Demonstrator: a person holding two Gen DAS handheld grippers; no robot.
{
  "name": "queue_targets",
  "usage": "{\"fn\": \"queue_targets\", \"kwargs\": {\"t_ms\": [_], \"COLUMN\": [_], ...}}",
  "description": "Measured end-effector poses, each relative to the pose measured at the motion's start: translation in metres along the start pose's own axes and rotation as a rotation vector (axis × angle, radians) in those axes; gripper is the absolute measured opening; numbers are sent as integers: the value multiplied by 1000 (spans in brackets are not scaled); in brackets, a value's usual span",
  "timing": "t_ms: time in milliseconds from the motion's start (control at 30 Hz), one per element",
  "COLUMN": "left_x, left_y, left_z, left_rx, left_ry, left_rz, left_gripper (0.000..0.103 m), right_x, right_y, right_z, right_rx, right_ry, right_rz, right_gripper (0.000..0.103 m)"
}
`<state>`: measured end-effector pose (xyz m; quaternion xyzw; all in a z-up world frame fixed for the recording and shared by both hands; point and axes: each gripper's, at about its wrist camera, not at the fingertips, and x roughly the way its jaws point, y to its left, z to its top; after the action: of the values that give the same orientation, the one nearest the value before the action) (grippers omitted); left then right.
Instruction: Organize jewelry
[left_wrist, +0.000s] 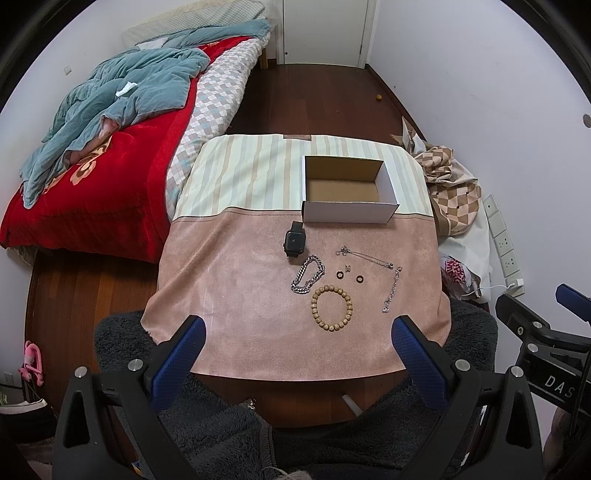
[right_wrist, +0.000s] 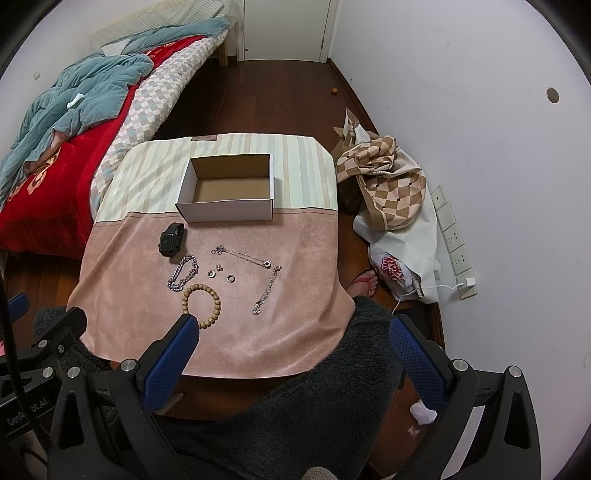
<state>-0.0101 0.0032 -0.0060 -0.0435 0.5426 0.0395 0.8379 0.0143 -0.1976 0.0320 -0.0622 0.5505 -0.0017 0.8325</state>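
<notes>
An empty white cardboard box (left_wrist: 349, 212) (right_wrist: 229, 212) stands at the back of the cloth-covered table (left_wrist: 229, 295) (right_wrist: 295, 325). In front of it lie a black smartwatch (left_wrist: 294, 242) (right_wrist: 170, 239), a chunky silver chain (left_wrist: 308, 279) (right_wrist: 183, 277), a wooden bead bracelet (left_wrist: 331, 308) (right_wrist: 201, 304), two thin silver chains (left_wrist: 364, 255) (left_wrist: 392, 290) (right_wrist: 242, 255) (right_wrist: 266, 291) and small rings (left_wrist: 349, 275) (right_wrist: 220, 272). My left gripper (left_wrist: 299, 323) is open and empty above the table's near edge. My right gripper (right_wrist: 293, 325) is open and empty, near the beads.
A bed with a red blanket (left_wrist: 92, 192) and blue quilt stands to the left. A checked cloth pile (right_wrist: 388, 184) and plastic bag (right_wrist: 391, 271) lie on the floor to the right by wall sockets (right_wrist: 452, 236). A dark fleece (right_wrist: 314, 406) covers the lap in front.
</notes>
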Motion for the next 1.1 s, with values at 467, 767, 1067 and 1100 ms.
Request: {"fn": "queue_targets", "kwargs": {"t_ms": [467, 767, 1067, 1100], "left_x": [3, 3, 13, 17], "left_y": [-1, 0, 2, 4], "left_z": [-10, -2, 6, 10], "left_rx": [6, 2, 4, 0], "left_ry": [3, 2, -33, -50], "left_rz": [0, 1, 32, 47], "left_gripper": [103, 103, 103, 103], "right_x": [0, 0, 4, 5], "right_y": [0, 0, -5, -7], "right_z": [1, 1, 5, 8], "right_rx": [1, 0, 16, 25], "right_ry": [1, -1, -13, -17], "right_rz": [-1, -1, 3, 0], "right_gripper": [103, 103, 103, 103]}}
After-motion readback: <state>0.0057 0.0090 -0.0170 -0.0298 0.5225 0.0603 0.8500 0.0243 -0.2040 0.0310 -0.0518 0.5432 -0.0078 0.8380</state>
